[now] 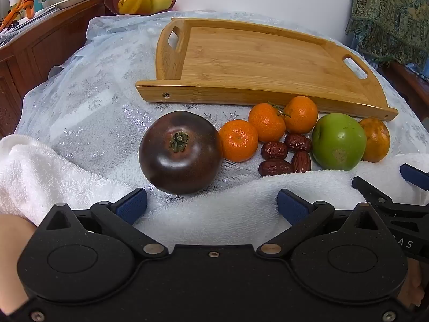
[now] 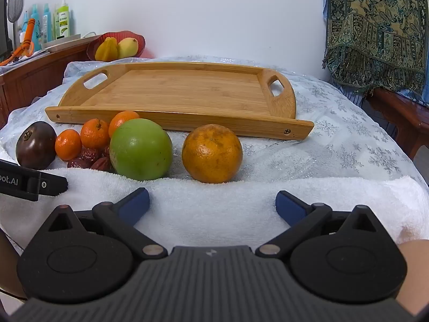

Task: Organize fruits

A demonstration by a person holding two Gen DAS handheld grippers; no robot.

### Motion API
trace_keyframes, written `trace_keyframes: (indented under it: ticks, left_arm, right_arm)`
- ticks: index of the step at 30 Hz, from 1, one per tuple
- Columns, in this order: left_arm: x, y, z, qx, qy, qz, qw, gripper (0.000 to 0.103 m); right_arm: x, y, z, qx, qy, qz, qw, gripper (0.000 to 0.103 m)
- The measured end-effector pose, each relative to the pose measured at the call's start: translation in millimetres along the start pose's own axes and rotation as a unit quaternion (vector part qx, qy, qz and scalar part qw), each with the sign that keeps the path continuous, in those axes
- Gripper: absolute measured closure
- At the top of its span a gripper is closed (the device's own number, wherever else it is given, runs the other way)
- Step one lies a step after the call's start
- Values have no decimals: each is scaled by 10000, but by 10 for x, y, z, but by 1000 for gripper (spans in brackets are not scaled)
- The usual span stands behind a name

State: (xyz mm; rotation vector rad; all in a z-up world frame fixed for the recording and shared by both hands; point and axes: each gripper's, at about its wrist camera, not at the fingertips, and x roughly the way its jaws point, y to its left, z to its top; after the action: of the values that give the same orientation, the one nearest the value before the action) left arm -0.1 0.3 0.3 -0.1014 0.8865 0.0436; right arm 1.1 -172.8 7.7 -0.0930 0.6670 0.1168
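The left gripper [image 1: 211, 205] stood with its blue-padded jaws spread wide and nothing between them, hovering over a white towel [image 1: 228, 201] at the near edge of the table. The right gripper [image 2: 211, 205] was likewise wide apart and empty above the same towel [image 2: 214, 204], and its black fingers showed at the right edge of the left wrist view.

Just past the towel, on a pale snowflake-patterned tablecloth [image 1: 88, 99], the fruits lay in a loose row. Directly ahead of the left gripper sat a dark purple-brown round fruit [image 1: 180, 152] with a dried calyx on top. Beside it, touching or nearly so, were three small mandarins [image 1: 266, 122], with a cluster of red dates [image 1: 284, 155] in front of them. Next came a green apple [image 2: 140, 149], and then a larger mottled orange [image 2: 212, 153], standing slightly apart from the apple and straight ahead of the right gripper.

Behind the row lay an empty bamboo tray [image 2: 174, 122] with cut-out handles. Farther back, on a wooden sideboard, a red bowl [image 2: 139, 40] held yellow fruit. A patterned shawl [image 2: 375, 32] hung at the right.
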Motion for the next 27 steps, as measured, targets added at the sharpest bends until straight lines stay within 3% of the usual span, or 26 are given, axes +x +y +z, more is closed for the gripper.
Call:
trace_keyframes:
  ticks: [27]
  left_arm:
    - [0,-2,-3,27,-10,21,10000,0]
  right_arm:
    - [-13,9,-21,-7,-59,-17,10000,0]
